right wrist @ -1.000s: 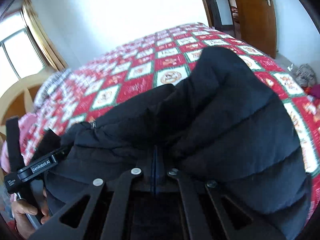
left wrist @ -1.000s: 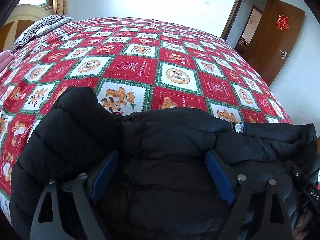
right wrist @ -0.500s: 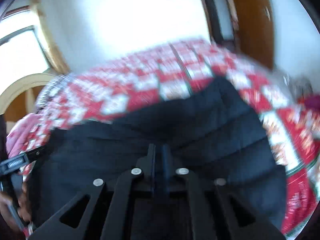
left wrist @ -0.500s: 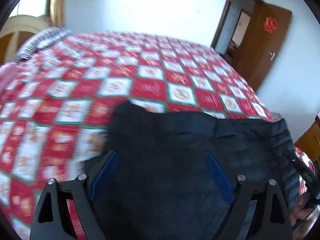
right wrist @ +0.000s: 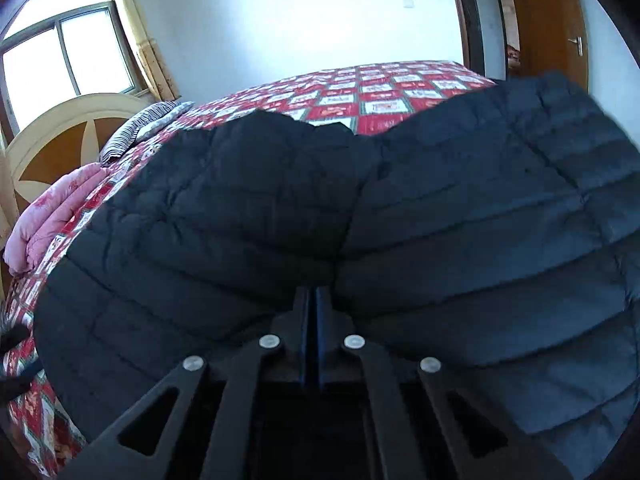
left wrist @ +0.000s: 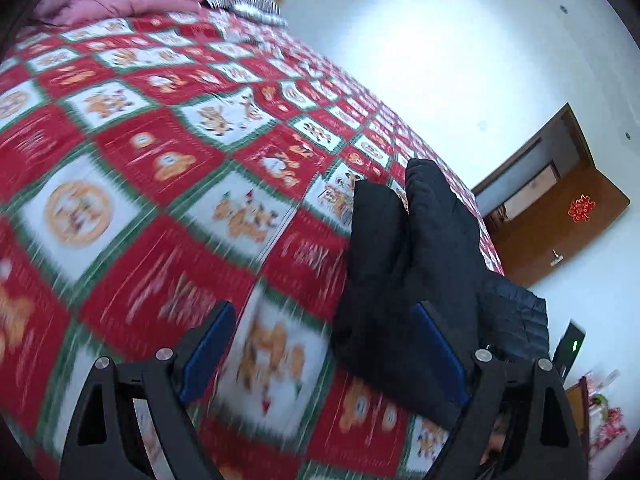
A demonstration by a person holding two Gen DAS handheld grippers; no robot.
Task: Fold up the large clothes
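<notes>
A black quilted puffer jacket lies spread over the near side of a bed with a red and white patchwork quilt. My right gripper is shut on the jacket's near edge, and the fabric bulges up around the fingers. In the left wrist view the jacket shows as a dark heap at the right. My left gripper is open and empty over the quilt, with the jacket's edge beside its right finger.
A pink folded blanket and a striped pillow lie at the head of the bed by the round headboard. A brown door stands open beyond the bed's far side. A window is at the left.
My left gripper has swung left off the jacket and now looks across bare quilt. My right gripper stays shut on the jacket, which now lies flatter and wider.
</notes>
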